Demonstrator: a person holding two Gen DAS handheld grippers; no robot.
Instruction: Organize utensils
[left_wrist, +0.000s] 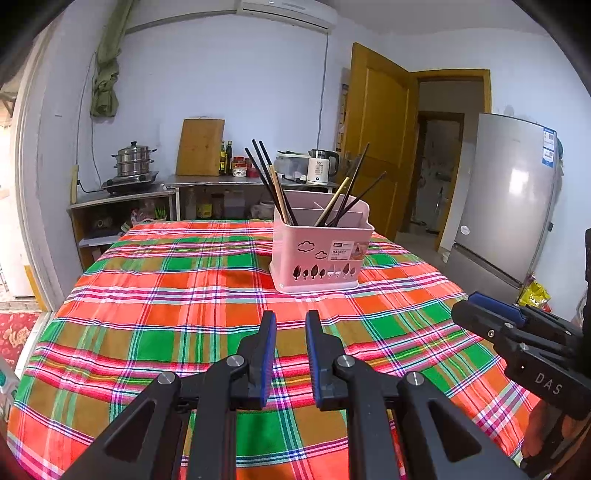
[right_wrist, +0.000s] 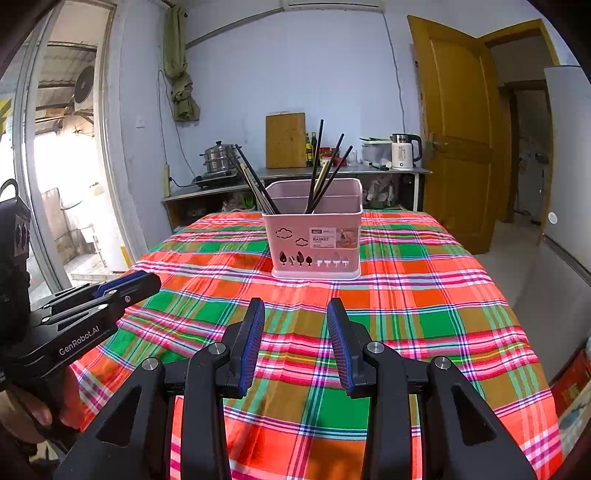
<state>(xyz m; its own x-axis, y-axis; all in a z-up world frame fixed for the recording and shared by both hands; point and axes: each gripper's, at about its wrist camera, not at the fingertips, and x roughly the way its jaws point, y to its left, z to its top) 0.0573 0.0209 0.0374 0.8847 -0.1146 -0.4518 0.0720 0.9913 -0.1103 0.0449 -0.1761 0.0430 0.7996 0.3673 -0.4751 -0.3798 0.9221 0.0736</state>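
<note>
Left wrist view
Left gripper (left_wrist: 291, 319): released, nothing between the blue pads, held above the cloth.
Basket (left_wrist: 317, 254): pink, upright on the bench (left_wrist: 166, 295), ahead of the gripper and well apart.
Chopsticks (left_wrist: 275, 184): standing in the basket in two leaning bunches, mostly dark, a few pale.

Right wrist view
Right gripper (right_wrist: 295, 308): released, empty, wider gap.
Basket (right_wrist: 316, 236): straight ahead, centred on the plaid cloth.
Chopsticks (right_wrist: 325, 173): upright inside, tilted left and right.
Left gripper (right_wrist: 129, 286): at left edge, over bench corner.

The lower ends of the chopsticks (right_wrist: 325, 177) are hidden behind the pink basket's (right_wrist: 288, 225) front wall. Its label's small print (right_wrist: 321, 244) is too small to read. The refrigerator (right_wrist: 565, 155) is cut off by the right wrist view's right edge.
</note>
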